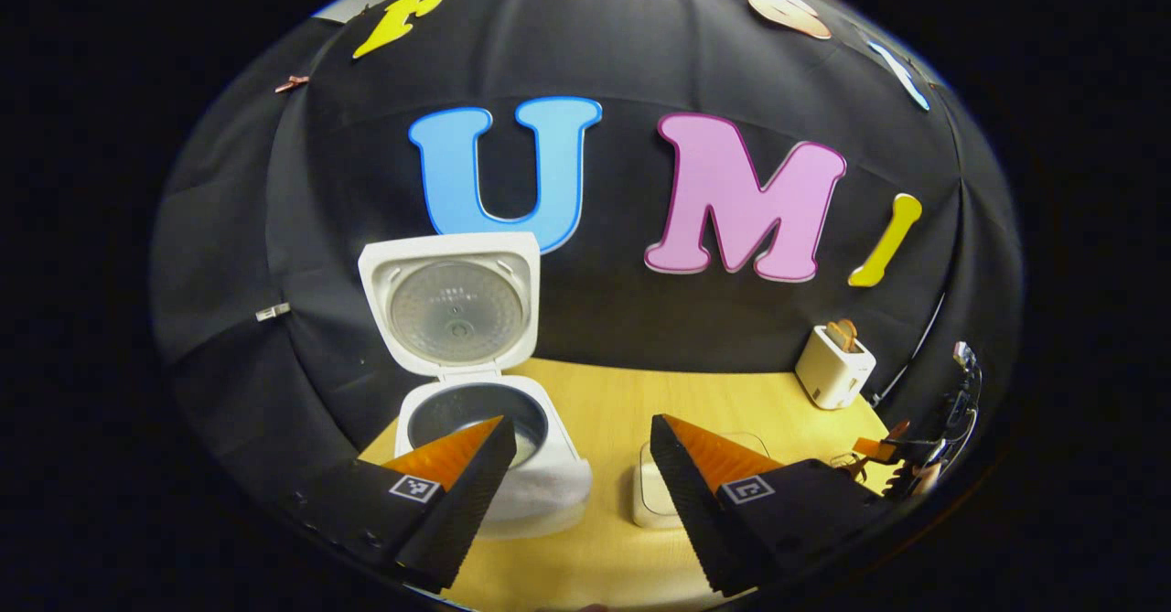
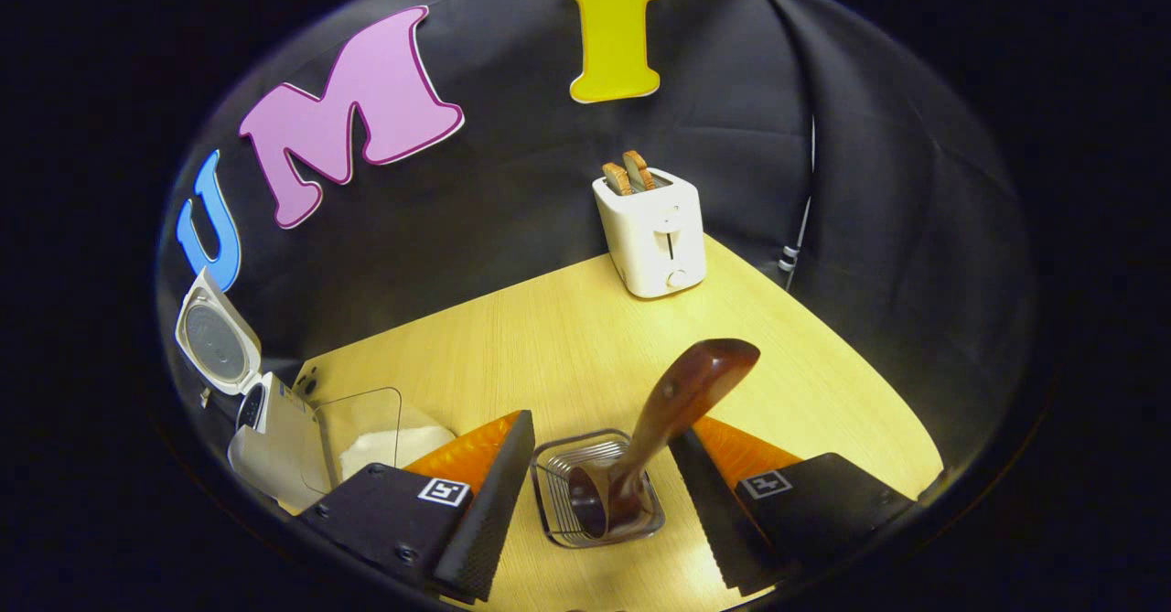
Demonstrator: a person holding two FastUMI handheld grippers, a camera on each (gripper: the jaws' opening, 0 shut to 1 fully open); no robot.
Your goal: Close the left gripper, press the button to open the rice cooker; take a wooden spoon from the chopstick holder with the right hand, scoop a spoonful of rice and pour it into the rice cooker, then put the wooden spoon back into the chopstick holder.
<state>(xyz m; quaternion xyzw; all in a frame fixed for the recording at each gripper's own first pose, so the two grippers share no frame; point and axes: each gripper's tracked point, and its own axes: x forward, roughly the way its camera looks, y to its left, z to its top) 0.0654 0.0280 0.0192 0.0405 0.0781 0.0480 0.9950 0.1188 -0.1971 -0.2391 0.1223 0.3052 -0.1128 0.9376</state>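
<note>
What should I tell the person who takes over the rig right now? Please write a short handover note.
Left gripper: open, holds nothing, hangs over the table in front of the rice cooker.
Right gripper: open, holds nothing, fingers on either side of the chopstick holder.
Wooden spoon: stands in the chopstick holder, leaning, handle end up.
Rice cooker: lid up, pot open.
Rice container: clear box with white rice, beside the cooker.
Done: cooker opened.
I cannot tell if rice was already scooped; check the pot. If not: take the spoon, scoop, pour, return it.
</note>
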